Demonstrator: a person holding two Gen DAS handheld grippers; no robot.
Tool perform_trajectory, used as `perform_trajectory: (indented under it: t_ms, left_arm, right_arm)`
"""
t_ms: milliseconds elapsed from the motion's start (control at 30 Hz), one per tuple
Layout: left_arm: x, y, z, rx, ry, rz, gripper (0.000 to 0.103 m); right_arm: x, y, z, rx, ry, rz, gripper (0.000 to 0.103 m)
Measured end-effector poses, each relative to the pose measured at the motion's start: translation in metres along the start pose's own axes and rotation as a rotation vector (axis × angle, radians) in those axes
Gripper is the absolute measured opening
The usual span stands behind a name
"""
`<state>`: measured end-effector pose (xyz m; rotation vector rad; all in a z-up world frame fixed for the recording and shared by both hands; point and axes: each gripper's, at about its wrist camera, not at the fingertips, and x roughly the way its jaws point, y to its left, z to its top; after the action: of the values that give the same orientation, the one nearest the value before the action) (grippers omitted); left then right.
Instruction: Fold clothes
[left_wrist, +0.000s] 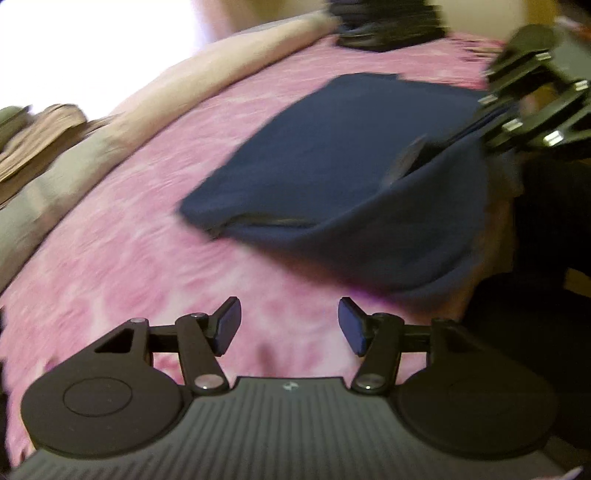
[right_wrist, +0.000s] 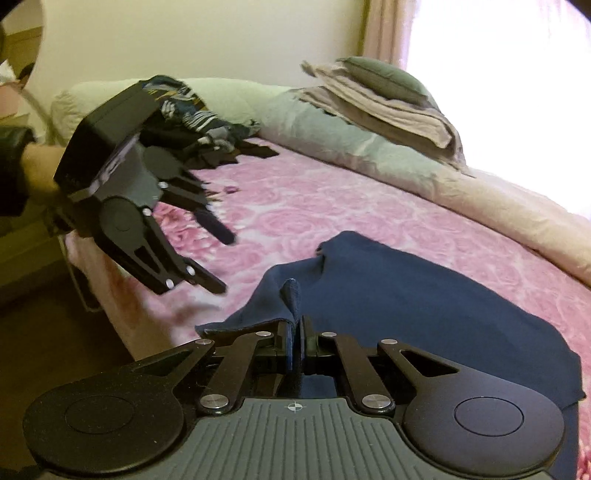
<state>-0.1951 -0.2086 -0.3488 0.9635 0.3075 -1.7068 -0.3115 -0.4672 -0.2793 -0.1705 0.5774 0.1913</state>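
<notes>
A navy blue garment (left_wrist: 325, 155) (right_wrist: 413, 295) lies folded flat on the pink rose-patterned bedspread (left_wrist: 140, 251) (right_wrist: 332, 206). My right gripper (right_wrist: 295, 341) is shut on a near edge of the garment, and a fold of cloth stands up between its pads. The left wrist view shows that gripper (left_wrist: 424, 147) at the right, lifting the garment's edge off the bed. My left gripper (left_wrist: 290, 325) is open over bare bedspread, just short of the garment, with nothing between its fingers. In the right wrist view the left gripper (right_wrist: 221, 262) hovers over the bed's left side.
A heap of dark and striped clothes (right_wrist: 192, 114) (left_wrist: 388, 26) lies at the far end of the bed. A rolled pale duvet (right_wrist: 369, 155) (left_wrist: 221, 66) runs along the far side under folded beige bedding (right_wrist: 388, 107). The bed edge and brown floor (right_wrist: 55, 332) lie at the left.
</notes>
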Motion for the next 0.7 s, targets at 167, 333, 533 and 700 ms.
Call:
perform_trajectory:
  t_ms: [167, 333, 533, 700]
  left_arm:
    - [-0.015, -0.027, -0.01, 0.013, 0.007, -0.038, 0.054]
    - [-0.037, -0.052, -0.02, -0.084, -0.048, -0.005, 0.054]
    - [-0.036, -0.056, -0.02, -0.064, -0.026, -0.001, 0.054]
    - [-0.04, -0.023, -0.027, -0.132, -0.009, 0.001, 0.054]
  right_arm:
    - [0.004, 0.013, -0.004, -0.046, -0.012, -0.024, 0.002]
    - [0.02, 0.017, -0.008, -0.074, -0.005, -0.013, 0.002]
    - [0.023, 0.03, -0.018, -0.154, 0.002, 0.007, 0.002]
    - [0.034, 0.052, -0.034, -0.229, 0.039, 0.042, 0.003]
